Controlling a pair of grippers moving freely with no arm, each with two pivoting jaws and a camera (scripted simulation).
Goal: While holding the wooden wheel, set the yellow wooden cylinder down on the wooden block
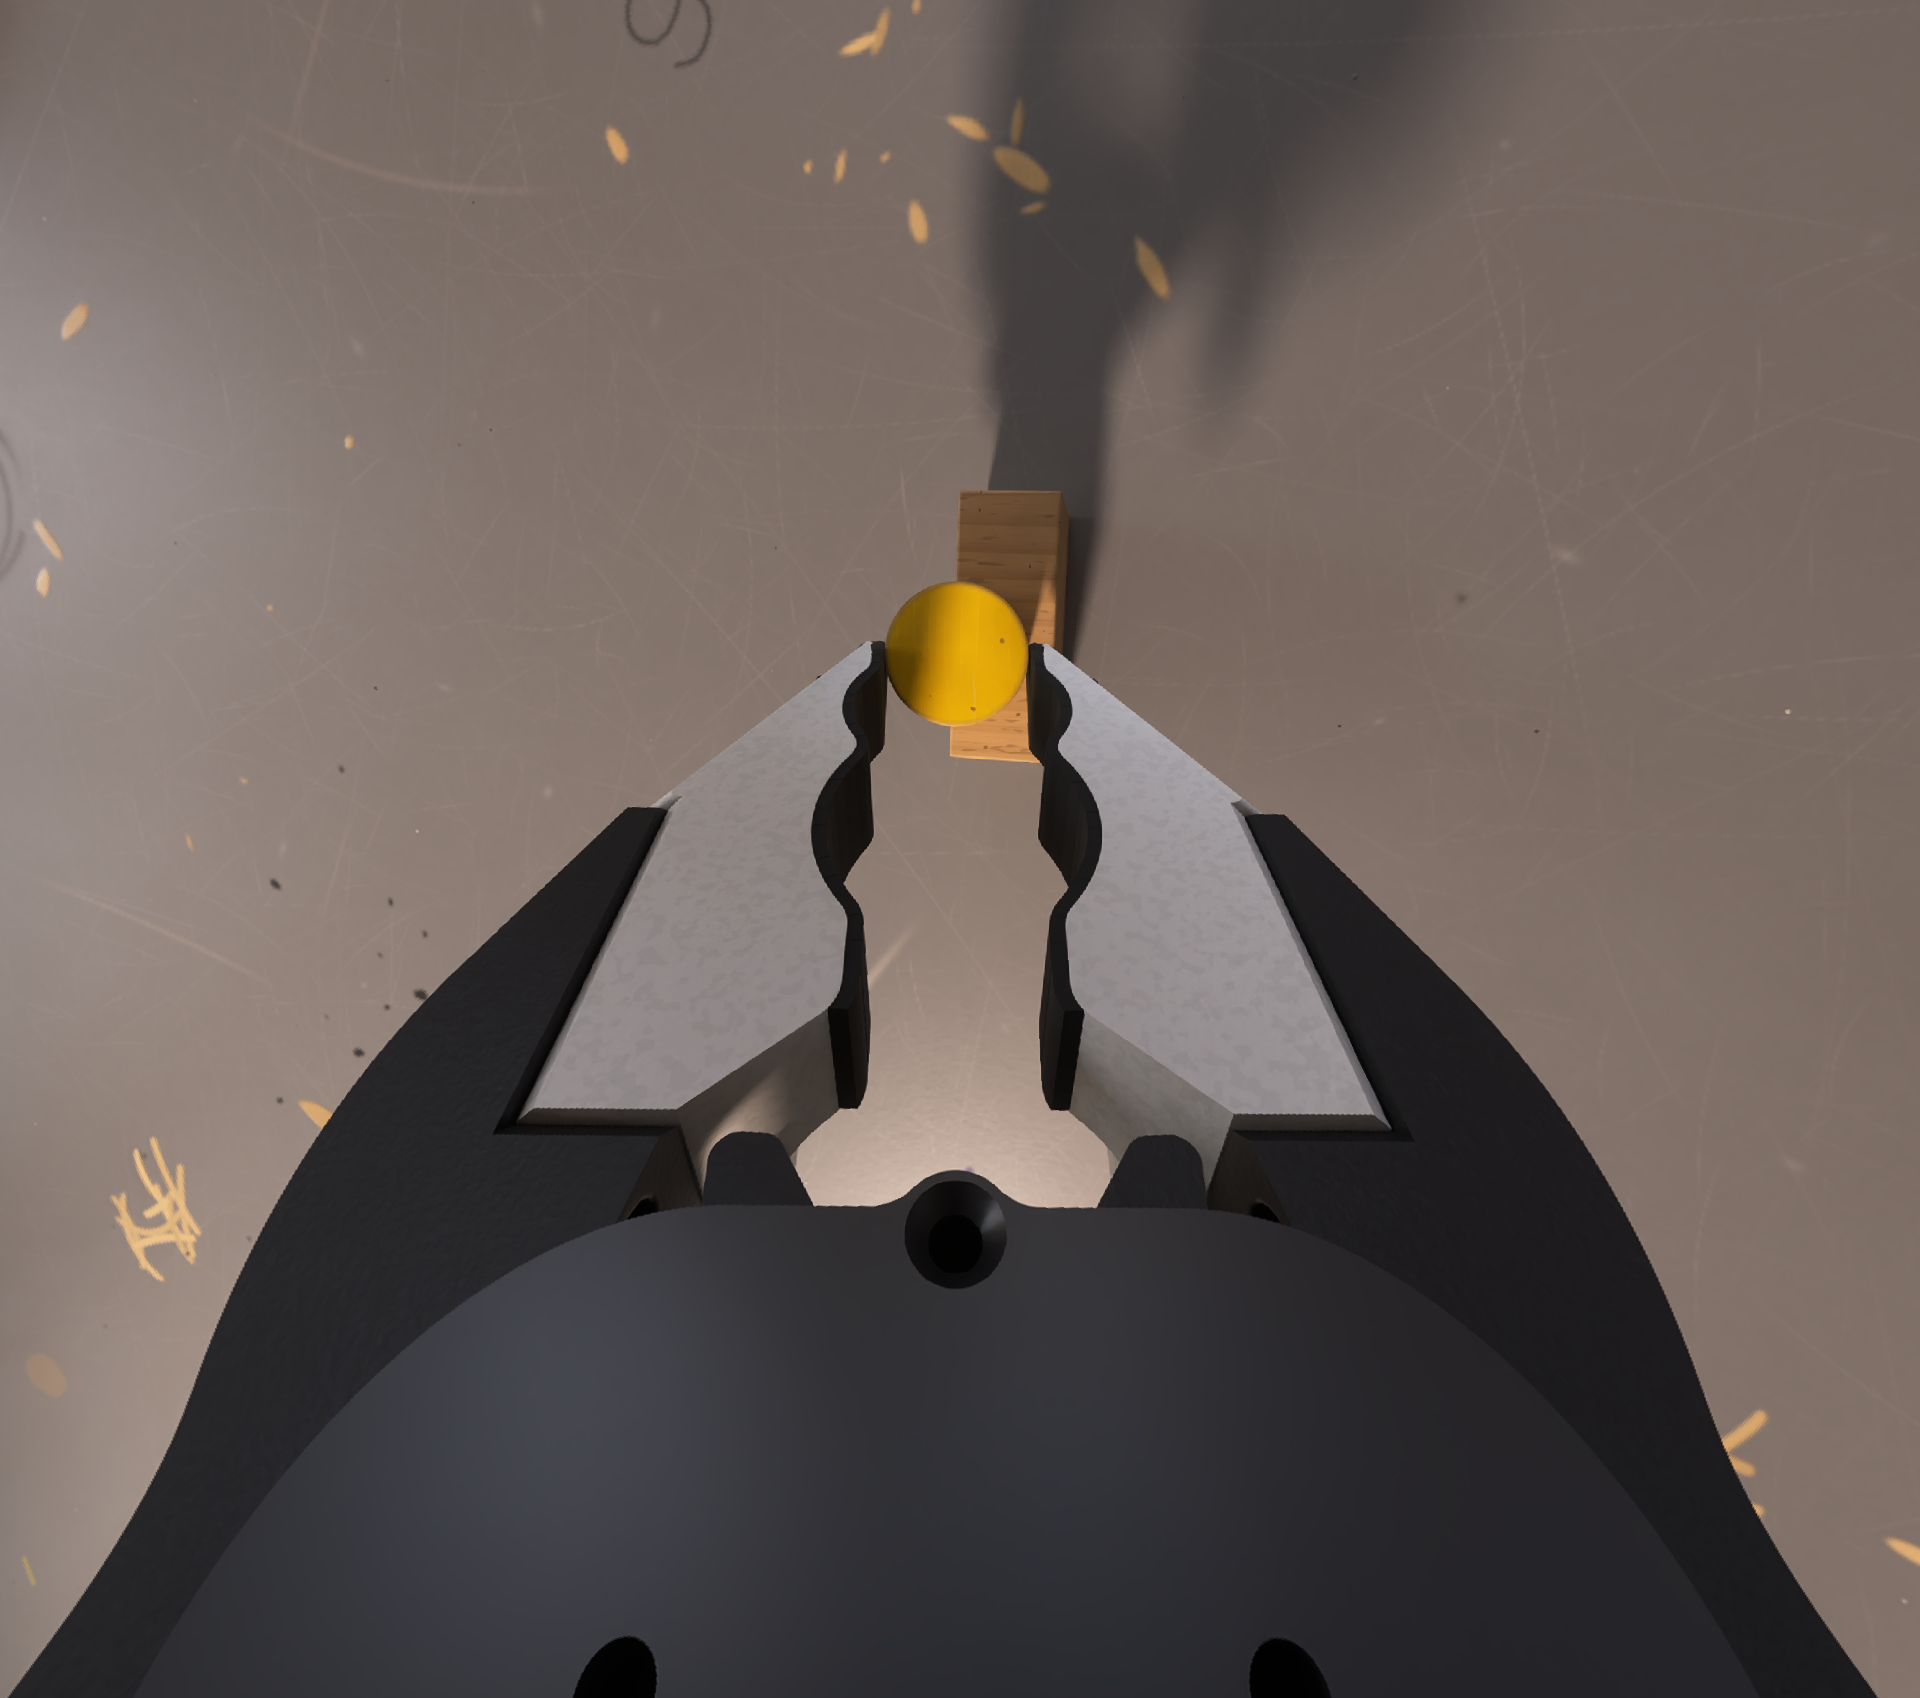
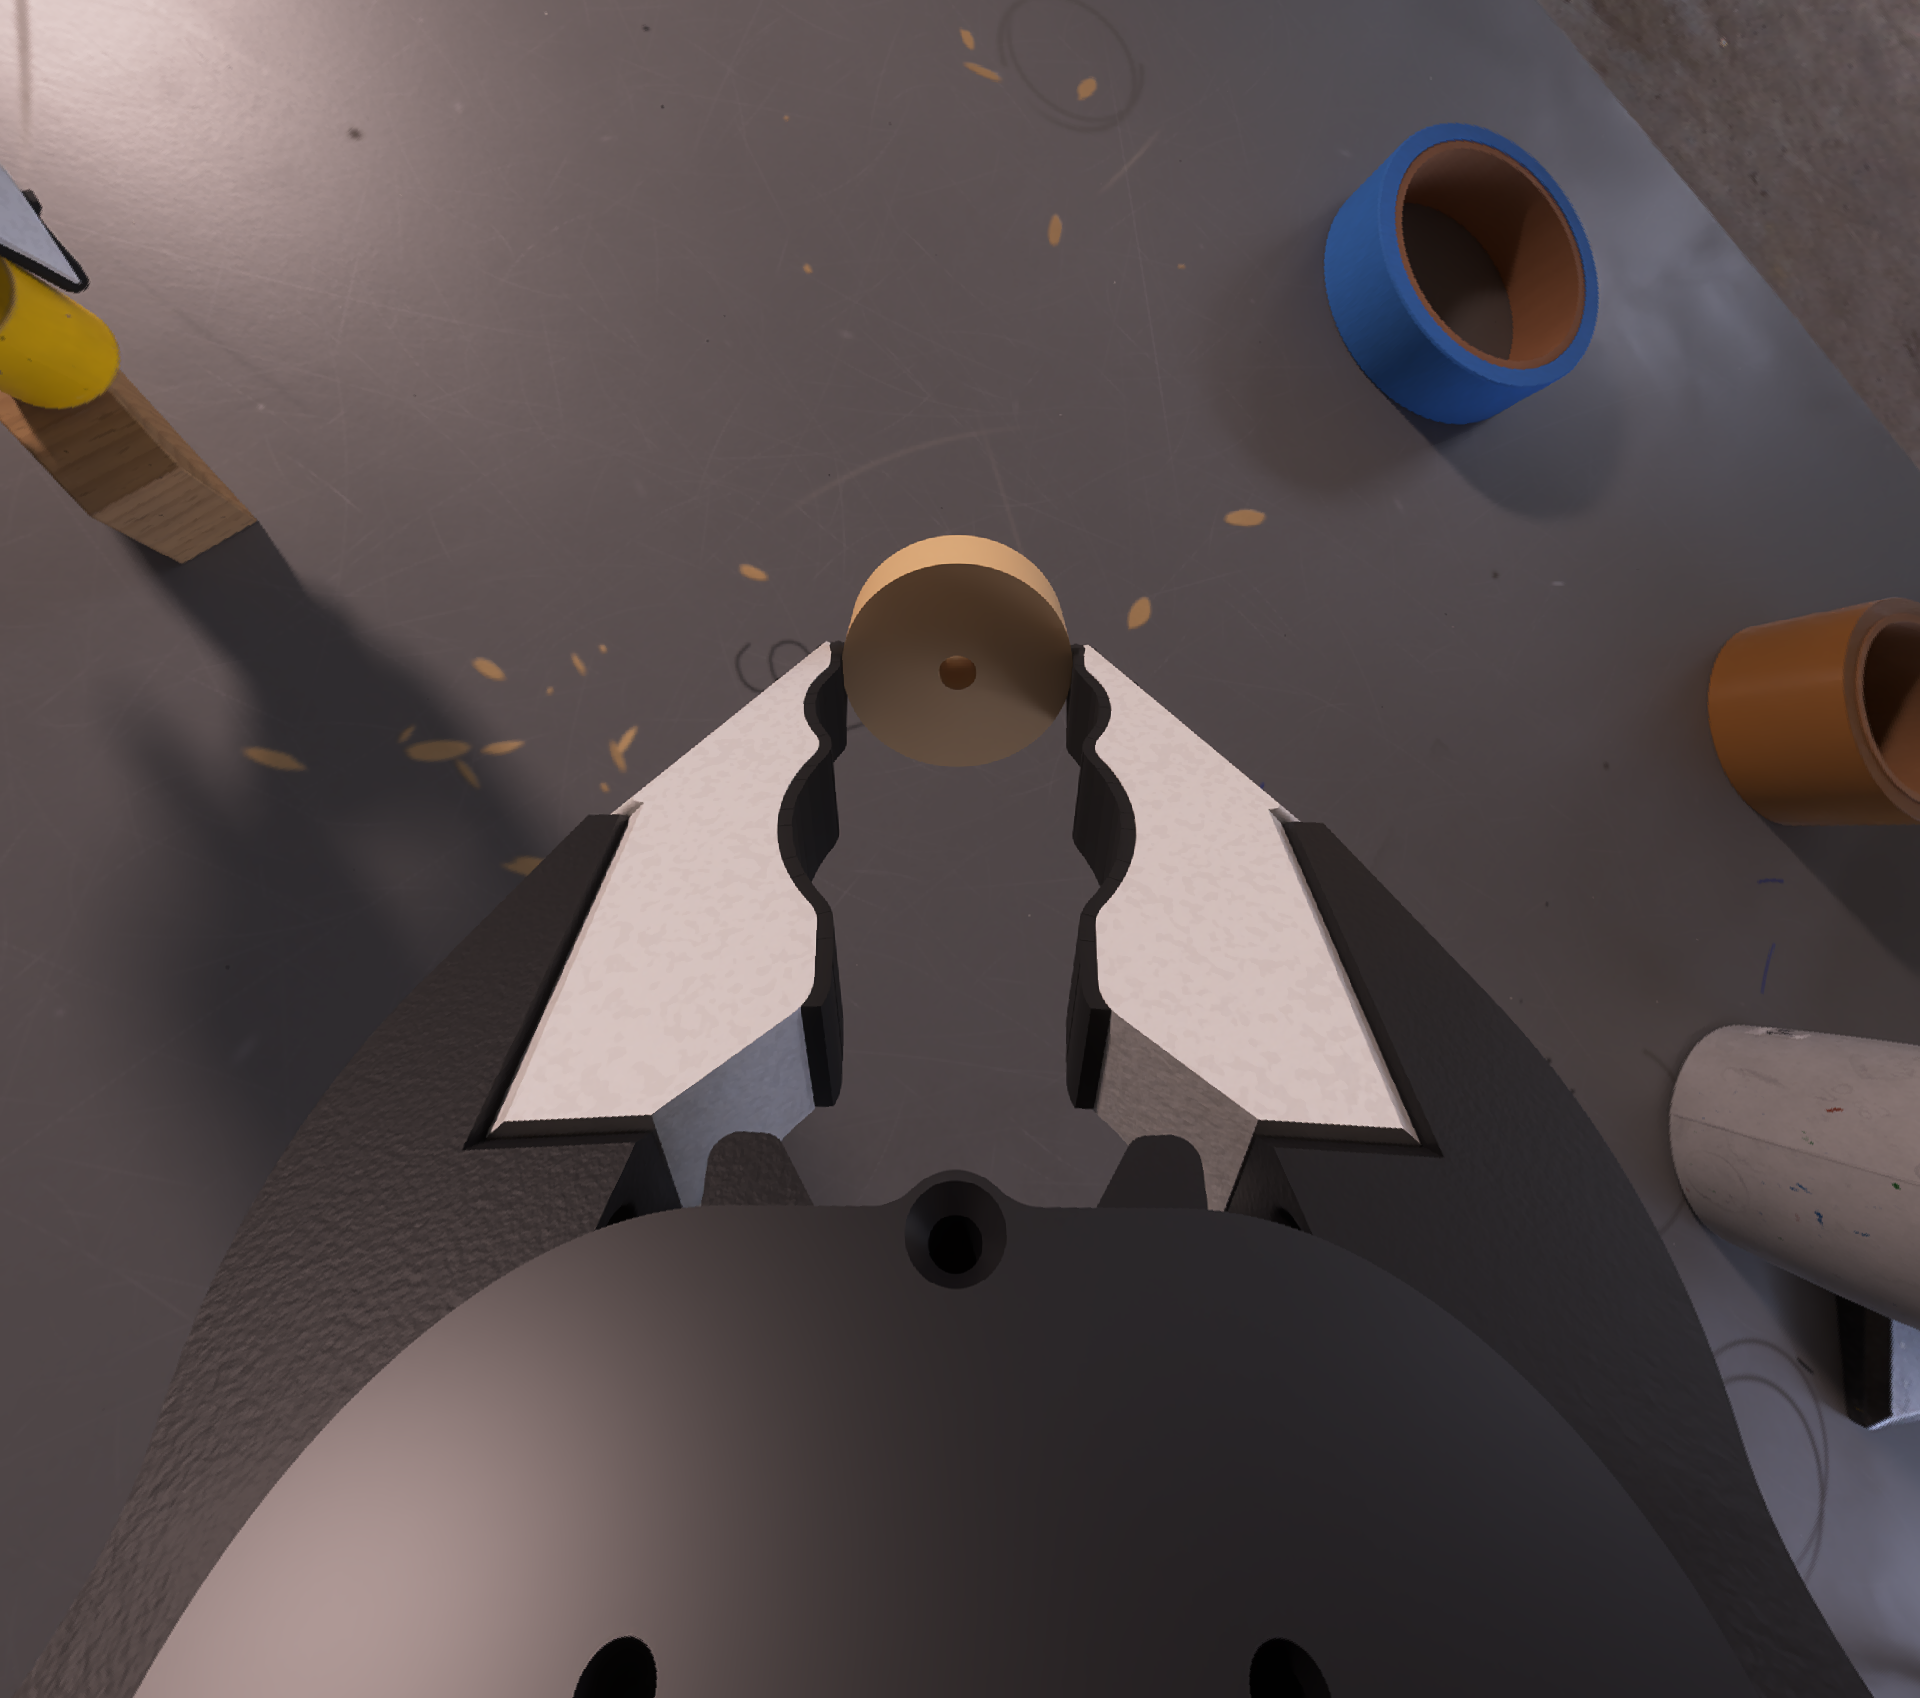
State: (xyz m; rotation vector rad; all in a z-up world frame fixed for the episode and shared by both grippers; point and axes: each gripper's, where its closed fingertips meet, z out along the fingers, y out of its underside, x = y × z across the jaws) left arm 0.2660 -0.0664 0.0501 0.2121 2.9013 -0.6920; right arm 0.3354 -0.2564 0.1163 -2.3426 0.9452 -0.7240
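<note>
My left gripper (image 1: 957, 656) is shut on the yellow wooden cylinder (image 1: 956, 653), seen end-on between its fingertips. The wooden block (image 1: 1013, 542) lies on the table right below and beyond it. In the right wrist view the yellow cylinder (image 2: 52, 349) stands over the near end of the block (image 2: 135, 474) at the far left, with a fingertip (image 2: 31, 246) of the left gripper above it; whether cylinder and block touch I cannot tell. My right gripper (image 2: 957, 682) is shut on the wooden wheel (image 2: 956, 661), a tan disc with a centre hole, held above the table.
A blue tape roll (image 2: 1444, 277) lies on the grey table (image 2: 623, 194) at the right. A brown tape roll (image 2: 1808, 713) and a pale tube (image 2: 1808, 1139) are at the right edge. The table's edge runs diagonally at top right. Wood shavings are scattered about.
</note>
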